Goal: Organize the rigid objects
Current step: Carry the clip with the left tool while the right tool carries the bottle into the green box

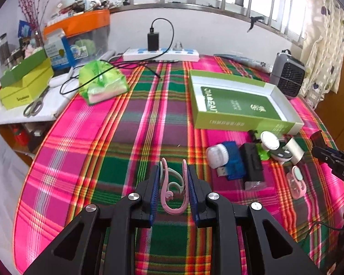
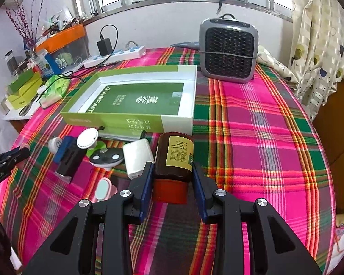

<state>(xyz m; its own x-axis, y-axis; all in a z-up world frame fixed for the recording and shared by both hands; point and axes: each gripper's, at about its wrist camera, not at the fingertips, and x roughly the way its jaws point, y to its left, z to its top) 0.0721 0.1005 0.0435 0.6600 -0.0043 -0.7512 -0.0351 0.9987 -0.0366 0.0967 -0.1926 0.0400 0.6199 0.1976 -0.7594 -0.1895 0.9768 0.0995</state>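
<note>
I stood by the table with the pink and green checked cloth (image 1: 117,160), and I take the open green box (image 1: 238,102) as the landmark. Far to the left of the box, and nearer to me, the left gripper (image 1: 173,174) was clamped on a pink and pale hook-shaped clip (image 1: 173,190); it was lifted or just resting on the cloth, I could not tell which. Directly in front of the box lay a small heap: a white round brush on a blue piece (image 1: 227,158), a black block (image 1: 252,165), a white round cap (image 2: 87,138), a white adapter (image 2: 138,158) and a small pink case (image 1: 295,181). At the right end of this heap, close before the box, the right gripper (image 2: 173,174) was closed around a brown bottle with a red cap (image 2: 174,160). Behind the box to the right stood a grey heater (image 2: 228,50). The box seemed to hold nothing yet except its green printed floor, so I judged the work was only beginning: two things were gripped, none was put away, and the heap remained to be sorted.
</note>
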